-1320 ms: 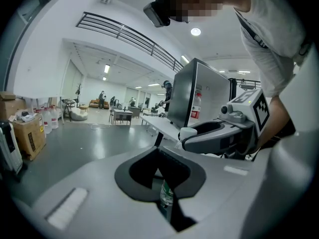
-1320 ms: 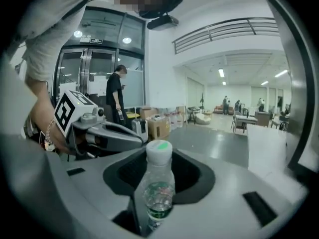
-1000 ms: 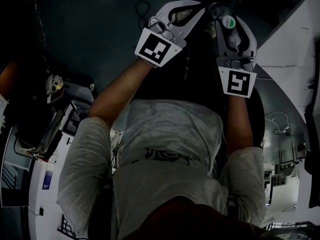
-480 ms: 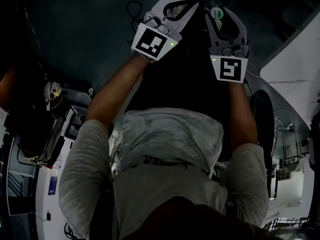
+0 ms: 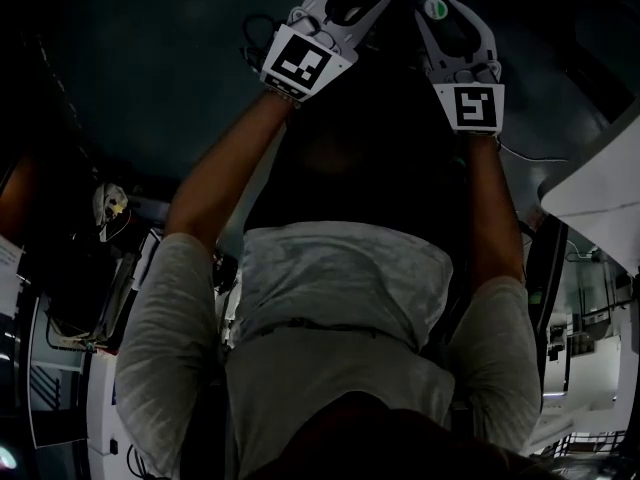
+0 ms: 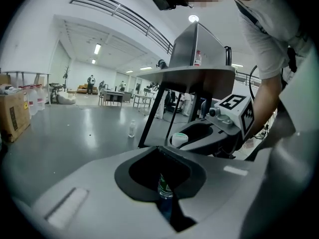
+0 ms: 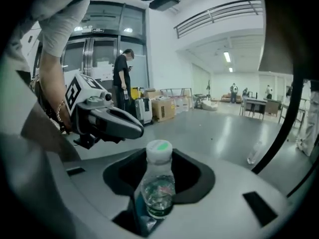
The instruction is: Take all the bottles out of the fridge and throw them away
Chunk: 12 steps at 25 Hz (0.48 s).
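In the right gripper view a clear bottle (image 7: 158, 183) with a white, green-spotted cap stands upright between the jaws of my right gripper (image 7: 157, 176), which is shut on it. The cap (image 5: 434, 8) shows in the head view too, inside my right gripper (image 5: 450, 23). My left gripper (image 6: 162, 171) is shut on a second bottle (image 6: 165, 187) with a green label, mostly hidden low in the slot between its jaws. Both grippers are held out side by side in front of the person. My left gripper (image 5: 350, 3) is at the top of the dim head view.
A grey metal stand (image 6: 194, 73) on dark legs rises just ahead, with a small bottle (image 6: 198, 59) on top. One bottle (image 6: 131, 128) stands on the shiny floor. Cardboard boxes (image 7: 163, 108) and a standing person (image 7: 122, 81) are at the back.
Both grippers have sunk, each still holding its bottle, and have drifted toward the top of the head view. The arms are stretched out further.
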Available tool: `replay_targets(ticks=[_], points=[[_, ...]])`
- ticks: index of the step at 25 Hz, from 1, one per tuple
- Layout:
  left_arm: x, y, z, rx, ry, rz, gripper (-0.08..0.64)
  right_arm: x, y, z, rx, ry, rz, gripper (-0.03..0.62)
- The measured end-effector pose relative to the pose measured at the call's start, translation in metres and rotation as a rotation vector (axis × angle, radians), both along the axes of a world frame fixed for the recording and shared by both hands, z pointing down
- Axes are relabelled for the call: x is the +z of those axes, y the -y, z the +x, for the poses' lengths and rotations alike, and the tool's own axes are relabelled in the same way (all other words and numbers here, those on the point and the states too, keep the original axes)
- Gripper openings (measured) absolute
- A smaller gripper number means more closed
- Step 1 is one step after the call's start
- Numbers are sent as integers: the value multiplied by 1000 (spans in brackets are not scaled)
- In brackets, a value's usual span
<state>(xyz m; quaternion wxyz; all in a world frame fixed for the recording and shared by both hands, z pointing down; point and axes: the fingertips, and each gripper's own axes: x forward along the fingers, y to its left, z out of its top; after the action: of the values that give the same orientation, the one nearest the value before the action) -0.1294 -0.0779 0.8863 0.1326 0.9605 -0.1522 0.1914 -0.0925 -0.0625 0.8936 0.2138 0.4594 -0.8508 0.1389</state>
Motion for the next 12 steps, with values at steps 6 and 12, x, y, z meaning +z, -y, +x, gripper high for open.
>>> replay_targets(ticks=[6, 12], points=[[57, 9, 10, 47, 23, -18, 9, 59, 13, 15, 18, 6, -28, 156], [94, 26, 19, 68, 23, -37, 9, 108, 25, 24, 8, -24, -37, 157]])
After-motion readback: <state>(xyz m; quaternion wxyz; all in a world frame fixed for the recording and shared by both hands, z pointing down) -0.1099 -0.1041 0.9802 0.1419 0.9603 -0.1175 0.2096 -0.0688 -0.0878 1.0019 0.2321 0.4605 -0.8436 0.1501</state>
